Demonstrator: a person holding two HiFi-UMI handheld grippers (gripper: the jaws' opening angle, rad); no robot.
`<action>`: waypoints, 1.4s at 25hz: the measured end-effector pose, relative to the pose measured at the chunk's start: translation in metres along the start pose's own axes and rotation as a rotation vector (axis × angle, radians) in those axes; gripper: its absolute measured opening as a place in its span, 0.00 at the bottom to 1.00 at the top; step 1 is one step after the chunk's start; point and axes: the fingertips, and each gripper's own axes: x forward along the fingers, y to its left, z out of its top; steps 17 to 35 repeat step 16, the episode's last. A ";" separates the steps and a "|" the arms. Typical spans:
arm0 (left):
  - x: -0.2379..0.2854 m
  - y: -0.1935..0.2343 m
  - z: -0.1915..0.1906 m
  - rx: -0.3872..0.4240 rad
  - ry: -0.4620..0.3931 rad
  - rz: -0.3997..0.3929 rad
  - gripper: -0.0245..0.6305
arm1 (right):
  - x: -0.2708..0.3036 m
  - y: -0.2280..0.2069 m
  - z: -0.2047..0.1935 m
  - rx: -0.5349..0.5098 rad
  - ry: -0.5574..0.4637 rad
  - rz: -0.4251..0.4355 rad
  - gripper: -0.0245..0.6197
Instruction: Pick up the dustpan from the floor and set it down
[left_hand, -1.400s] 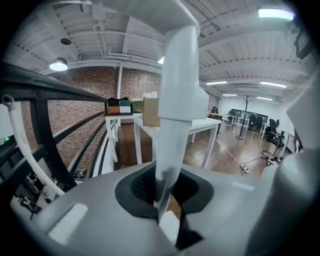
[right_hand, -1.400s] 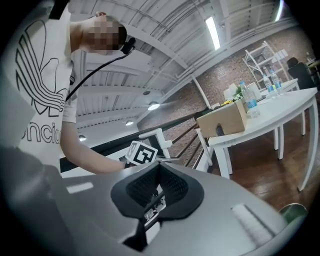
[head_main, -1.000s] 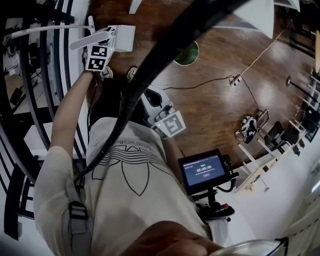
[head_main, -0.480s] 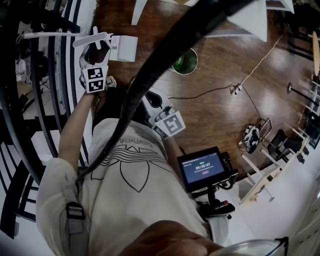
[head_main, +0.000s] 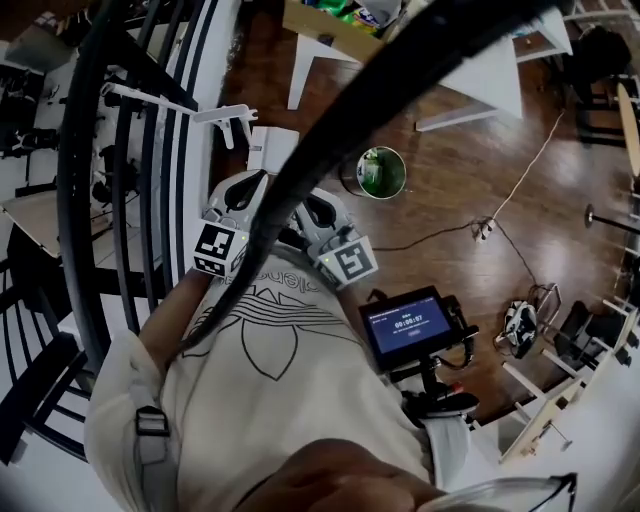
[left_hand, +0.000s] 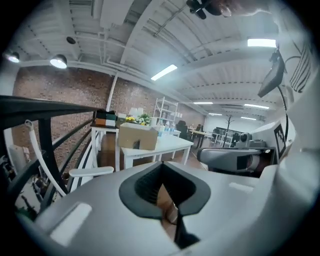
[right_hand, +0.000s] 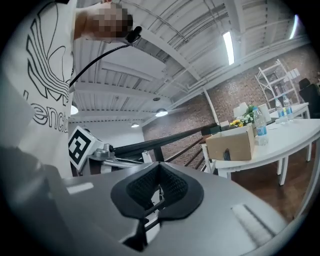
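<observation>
Your left gripper (head_main: 240, 198) has its dark ribbed pads pressed together with nothing between them. Your right gripper (head_main: 318, 215) is closed and empty too. The flat white plastic dustpan (head_main: 271, 150), with its long handle, sits on the glossy brown wooden floor (head_main: 450, 170). It is beside the black metal railing (head_main: 150, 150) and clear of both grippers.

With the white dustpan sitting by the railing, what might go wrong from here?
The dustpan sits close to the black railing and just ahead of the person, so a step forward might kick it over. The cable lying across the wooden floor could catch a foot.
</observation>
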 end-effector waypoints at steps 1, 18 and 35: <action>-0.001 -0.003 0.008 0.009 -0.022 -0.003 0.07 | 0.002 0.002 0.003 -0.012 -0.006 0.008 0.04; -0.015 -0.011 0.048 0.007 -0.095 0.009 0.07 | 0.019 0.016 0.032 -0.040 -0.032 0.069 0.04; -0.015 -0.011 0.048 0.007 -0.095 0.009 0.07 | 0.019 0.016 0.032 -0.040 -0.032 0.069 0.04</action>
